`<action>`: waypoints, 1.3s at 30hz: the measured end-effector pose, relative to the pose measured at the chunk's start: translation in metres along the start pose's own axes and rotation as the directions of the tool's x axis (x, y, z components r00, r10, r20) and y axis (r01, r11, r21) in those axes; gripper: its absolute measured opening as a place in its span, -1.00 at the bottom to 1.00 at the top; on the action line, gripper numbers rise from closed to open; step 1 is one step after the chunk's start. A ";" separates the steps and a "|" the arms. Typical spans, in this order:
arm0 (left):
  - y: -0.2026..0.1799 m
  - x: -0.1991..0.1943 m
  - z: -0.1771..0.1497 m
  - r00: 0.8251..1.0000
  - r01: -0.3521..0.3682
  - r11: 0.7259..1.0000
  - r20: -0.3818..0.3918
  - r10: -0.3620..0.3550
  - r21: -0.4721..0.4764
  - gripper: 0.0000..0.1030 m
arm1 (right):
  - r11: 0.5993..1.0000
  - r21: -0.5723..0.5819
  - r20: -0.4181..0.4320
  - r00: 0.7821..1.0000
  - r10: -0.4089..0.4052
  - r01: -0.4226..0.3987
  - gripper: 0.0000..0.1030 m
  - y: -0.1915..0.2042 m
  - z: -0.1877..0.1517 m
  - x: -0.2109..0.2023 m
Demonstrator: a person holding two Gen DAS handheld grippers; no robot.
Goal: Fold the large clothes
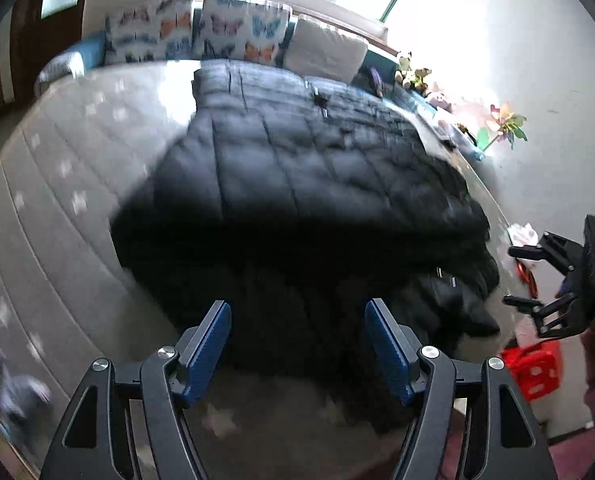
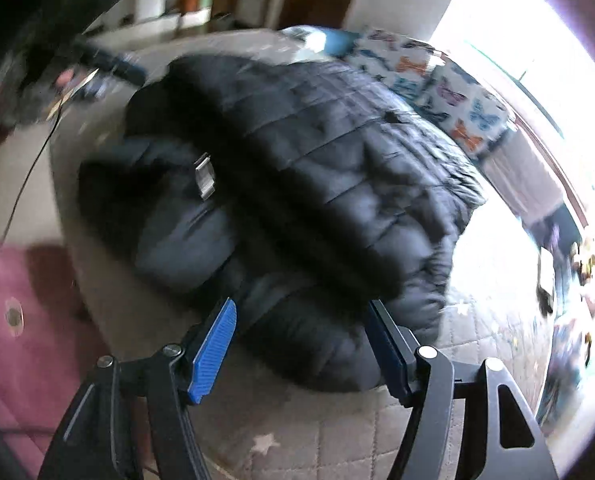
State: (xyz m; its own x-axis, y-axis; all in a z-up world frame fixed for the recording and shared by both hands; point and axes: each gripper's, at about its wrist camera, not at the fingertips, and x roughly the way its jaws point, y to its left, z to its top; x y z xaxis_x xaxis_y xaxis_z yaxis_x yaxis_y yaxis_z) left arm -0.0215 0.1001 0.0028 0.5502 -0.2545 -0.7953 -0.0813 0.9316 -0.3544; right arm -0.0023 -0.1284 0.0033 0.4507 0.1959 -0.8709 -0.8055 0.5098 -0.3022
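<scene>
A large black quilted puffer coat [image 1: 297, 168] lies spread on a grey quilted bed [image 1: 77, 152]. In the left wrist view my left gripper [image 1: 297, 312] is open and empty above the coat's near dark end. My right gripper [image 1: 515, 276] shows at the right edge, open, beside the coat's hood end. In the right wrist view the coat [image 2: 317, 152] is folded lengthwise, with a silver tag [image 2: 204, 176] on its lower layer. My right gripper [image 2: 301, 312] is open, its fingers either side of the coat's near edge.
Butterfly-print pillows [image 1: 201, 32] and a white pillow [image 1: 325, 48] line the far end of the bed. Toys and a paper pinwheel [image 1: 505, 124] stand along the right wall. A red stool [image 1: 533, 364] stands at the right. A pink sleeve [image 2: 21, 312] shows at the left.
</scene>
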 end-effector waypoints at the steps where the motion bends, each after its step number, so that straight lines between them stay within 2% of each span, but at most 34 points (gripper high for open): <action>1: 0.000 0.001 -0.009 1.000 -0.005 1.000 -0.008 0.005 0.009 0.43 | 1.000 -0.028 -0.002 1.000 0.004 -0.004 0.41 0.007 -0.002 0.003; 5: 0.006 0.000 -0.026 0.998 -0.063 0.998 -0.017 0.064 0.023 0.43 | 0.991 -0.134 0.021 1.000 -0.010 0.013 0.41 0.032 -0.003 0.019; 8: 0.023 -0.006 -0.029 0.997 -0.074 0.997 -0.014 0.074 -0.026 0.43 | 0.977 -0.212 0.055 0.998 -0.027 0.039 0.41 0.051 0.005 0.033; 10: 0.036 -0.011 -0.030 0.994 -0.106 0.993 0.004 0.106 -0.057 0.43 | 0.968 -0.249 0.075 0.997 -0.025 0.043 0.41 0.059 0.008 0.039; 12: 0.052 -0.015 -0.028 0.993 -0.110 0.989 0.020 0.112 -0.103 0.43 | 0.963 -0.264 0.090 0.995 -0.036 0.059 0.41 0.064 0.012 0.046; 16: 0.077 -0.016 -0.018 0.993 -0.097 0.978 0.053 0.109 -0.185 0.43 | 0.979 -0.199 0.107 0.994 -0.025 0.046 0.41 0.054 0.022 0.048; 17: 0.084 -0.014 -0.015 0.994 -0.073 0.974 0.059 0.087 -0.212 0.43 | 0.984 -0.175 0.107 0.994 -0.019 0.038 0.34 0.051 0.023 0.047; 18: 0.088 -0.012 -0.013 0.997 -0.046 0.971 0.055 0.061 -0.233 0.43 | 0.988 -0.150 0.103 0.995 -0.015 0.030 0.18 0.047 0.026 0.046; 19: 0.094 -0.006 -0.011 0.999 0.004 0.964 0.038 0.006 -0.266 0.43 | 0.992 -0.123 0.100 0.995 -0.008 0.020 0.10 0.044 0.028 0.045; 21: 0.102 0.004 -0.011 0.999 0.051 0.945 0.016 -0.048 -0.323 0.43 | 0.999 -0.043 0.108 0.994 -0.009 0.014 -0.15 0.036 0.032 0.039; 24: 0.108 0.010 -0.015 0.994 0.107 0.918 0.014 -0.110 -0.382 0.43 | 0.999 0.045 0.142 0.990 -0.004 -0.002 -0.31 0.021 0.040 0.024; 25: 0.108 0.012 -0.016 0.991 0.132 0.908 0.017 -0.136 -0.397 0.35 | 0.998 0.065 0.157 0.988 -0.004 -0.006 -0.33 0.019 0.042 0.019; 26: 0.109 0.013 -0.017 0.987 0.154 0.899 0.024 -0.158 -0.410 0.08 | 0.996 0.088 0.175 0.985 -0.008 -0.008 -0.36 0.014 0.045 0.012; 27: 0.110 0.014 -0.018 0.981 0.186 0.886 0.031 -0.191 -0.426 -0.06 | 0.995 0.101 0.183 0.983 -0.008 -0.010 -0.39 0.011 0.048 0.010; 29: 0.110 0.010 -0.020 0.978 0.207 0.877 0.057 -0.203 -0.432 -0.43 | 0.992 0.128 0.208 0.978 -0.015 -0.012 -0.44 0.008 0.050 0.002; 31: 0.103 0.003 -0.022 0.978 0.207 0.890 0.080 -0.191 -0.406 -0.55 | 0.989 0.141 0.236 0.972 -0.002 -0.032 -0.54 0.013 0.048 -0.007; 32: 0.097 -0.004 -0.023 0.979 0.203 0.901 0.092 -0.181 -0.384 -0.60 | 0.989 0.143 0.253 0.968 0.001 -0.038 -0.67 0.015 0.046 -0.014; 35: 0.080 -0.026 -0.026 0.978 0.199 0.924 0.132 -0.164 -0.327 -0.64 | 0.990 0.138 0.273 0.962 -0.026 -0.013 -0.70 0.027 0.041 -0.027; 39: 0.060 -0.059 -0.042 0.977 0.191 0.941 0.149 -0.154 -0.280 -0.65 | 0.988 0.152 0.310 0.951 -0.017 -0.032 -0.72 0.032 0.034 -0.046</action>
State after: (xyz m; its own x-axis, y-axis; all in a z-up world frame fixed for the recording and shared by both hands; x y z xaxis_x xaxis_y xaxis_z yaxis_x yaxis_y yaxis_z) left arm -0.0934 0.1599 0.0078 0.6738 -0.3537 -0.6488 -0.2035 0.7552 -0.6231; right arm -0.0353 -0.0930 0.0467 0.5612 0.4370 -0.7029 -0.7515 0.6248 -0.2116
